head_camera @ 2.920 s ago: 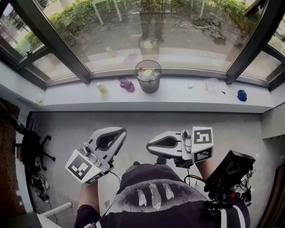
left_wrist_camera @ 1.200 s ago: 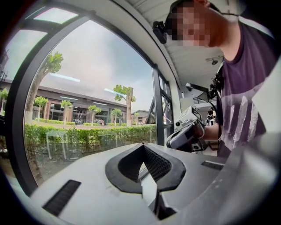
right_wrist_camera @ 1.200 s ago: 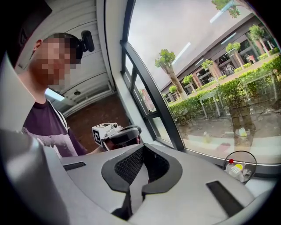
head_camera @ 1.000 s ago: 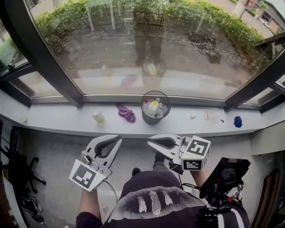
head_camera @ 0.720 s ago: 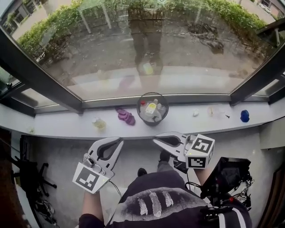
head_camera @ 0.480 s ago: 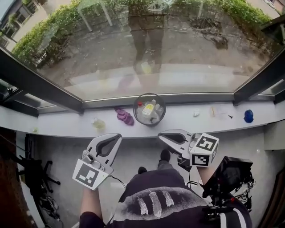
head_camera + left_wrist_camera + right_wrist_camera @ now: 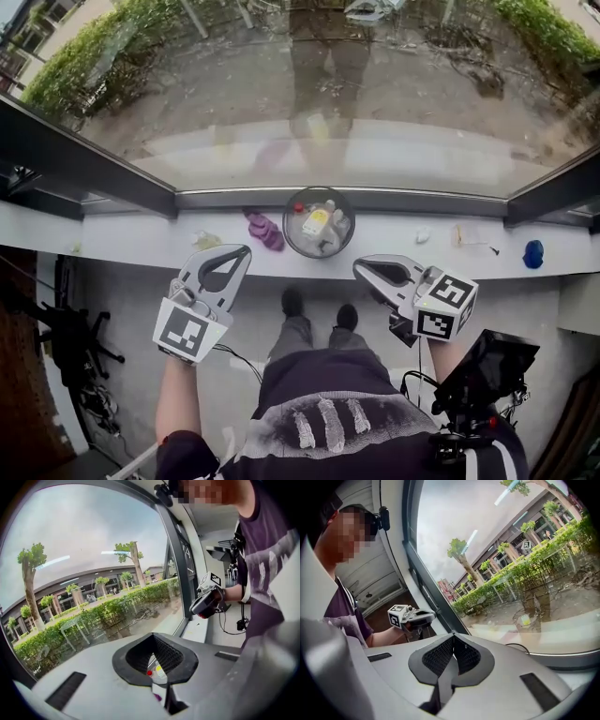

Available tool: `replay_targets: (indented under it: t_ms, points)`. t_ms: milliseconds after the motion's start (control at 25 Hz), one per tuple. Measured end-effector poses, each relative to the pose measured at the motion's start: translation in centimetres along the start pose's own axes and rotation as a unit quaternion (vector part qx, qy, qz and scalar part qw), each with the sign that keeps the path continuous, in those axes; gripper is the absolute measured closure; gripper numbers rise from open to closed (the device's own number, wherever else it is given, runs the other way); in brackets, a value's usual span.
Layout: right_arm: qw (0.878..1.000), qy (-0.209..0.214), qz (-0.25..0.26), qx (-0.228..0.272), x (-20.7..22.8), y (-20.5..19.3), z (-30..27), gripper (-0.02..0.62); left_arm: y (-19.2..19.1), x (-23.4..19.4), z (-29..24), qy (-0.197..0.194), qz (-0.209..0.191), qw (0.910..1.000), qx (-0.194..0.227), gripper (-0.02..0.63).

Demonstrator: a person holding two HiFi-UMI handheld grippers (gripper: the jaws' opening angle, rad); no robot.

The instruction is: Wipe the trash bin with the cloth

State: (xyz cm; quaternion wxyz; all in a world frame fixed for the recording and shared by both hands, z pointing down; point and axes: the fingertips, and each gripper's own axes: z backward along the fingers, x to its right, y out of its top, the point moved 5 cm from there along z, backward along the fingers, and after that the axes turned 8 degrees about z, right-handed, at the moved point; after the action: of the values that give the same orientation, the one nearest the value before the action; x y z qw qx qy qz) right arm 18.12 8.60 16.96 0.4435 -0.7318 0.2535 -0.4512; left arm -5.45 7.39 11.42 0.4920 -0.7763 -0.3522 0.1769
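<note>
Left gripper: jaws together, empty. Purple crumpled cloth lies on white window sill, just ahead-right of those jaws, so the left hand is nearer. Round clear-walled trash bin, holding small bottles, stands beside the cloth, ahead-left of right gripper: jaws closed, empty.

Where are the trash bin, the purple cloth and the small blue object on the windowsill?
trash bin (image 7: 319, 253), head view, on its near wall.
purple cloth (image 7: 265, 231), head view, on the middle of its folds.
small blue object (image 7: 533, 254), head view, on its middle.
</note>
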Motion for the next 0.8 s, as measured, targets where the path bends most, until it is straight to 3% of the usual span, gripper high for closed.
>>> replay_targets:
  t_ms: [200,400,600,720,760,800]
  points:
    - [0.999,-0.022,0.012,-0.027,1.0,-0.9,-3.0,0.595,-4.0,-5.2,-2.0,0.005,-0.019,0.9997,-0.018,0.611]
    - [0.994,-0.078,0.011,-0.071,3.6,-2.4,-7.3,0.595,-9.1,-10.7,-4.7,-0.005,-0.027,0.9986,-0.044,0.611]
    - [0.98,-0.158,0.012,-0.123,7.2,-5.1,-10.7,0.596,-16.7,-15.6,-9.2,-0.037,-0.032,0.995,-0.087,0.611]
    - [0.964,-0.213,0.016,-0.161,9.6,-7.1,-11.1,0.595,-21.7,-17.1,-12.5,-0.072,-0.032,0.9889,-0.126,0.611]
    - [0.958,-0.227,0.019,-0.176,10.2,-7.8,-11.0,0.595,-23.5,-17.1,-13.7,-0.091,-0.026,0.9852,-0.143,0.557]
    - [0.953,-0.236,0.021,-0.189,10.7,-8.5,-10.9,0.596,-25.4,-16.9,-14.8,-0.109,-0.021,0.9803,-0.163,0.38]
